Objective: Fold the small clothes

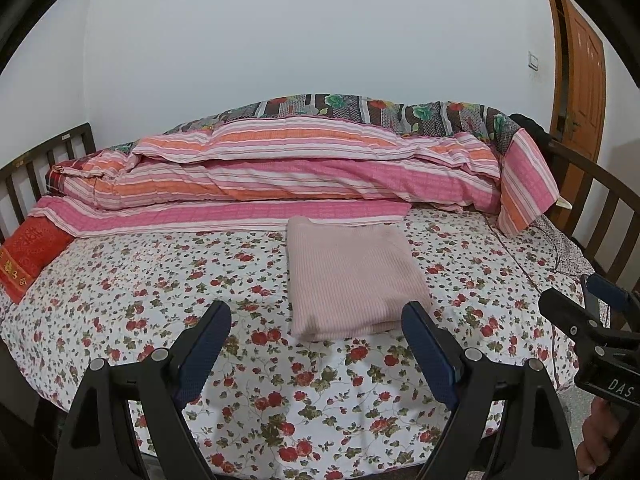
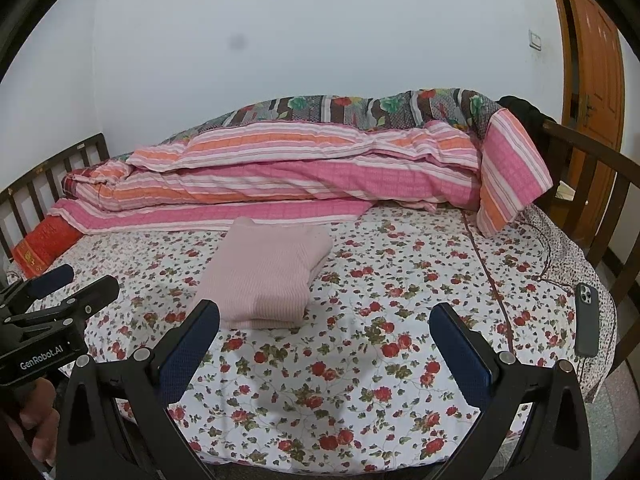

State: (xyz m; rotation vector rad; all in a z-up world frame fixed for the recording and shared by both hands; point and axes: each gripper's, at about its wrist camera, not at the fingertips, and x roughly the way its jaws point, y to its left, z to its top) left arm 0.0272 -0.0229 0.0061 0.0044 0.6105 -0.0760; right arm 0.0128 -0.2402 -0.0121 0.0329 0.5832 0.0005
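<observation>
A pale pink ribbed garment (image 1: 352, 276) lies folded into a neat rectangle on the floral bedsheet (image 1: 160, 280); the right wrist view shows the same garment (image 2: 268, 276) left of centre. My left gripper (image 1: 316, 316) hovers just short of its near edge, open, with nothing between its blue pads. My right gripper (image 2: 324, 320) is also open and empty, above bare sheet to the right of the garment. Each gripper shows in the other's view: the right gripper (image 1: 576, 300) at the right edge, the left gripper (image 2: 76, 280) at the left edge.
A rolled pink and orange striped quilt (image 1: 300, 176) fills the back of the bed. A red pillow (image 1: 28, 260) lies at the far left. A dark phone (image 2: 587, 320) rests near the bed's right edge. Dark wooden rails (image 2: 592, 200) bound both ends; a wooden door (image 2: 596, 80) stands at right.
</observation>
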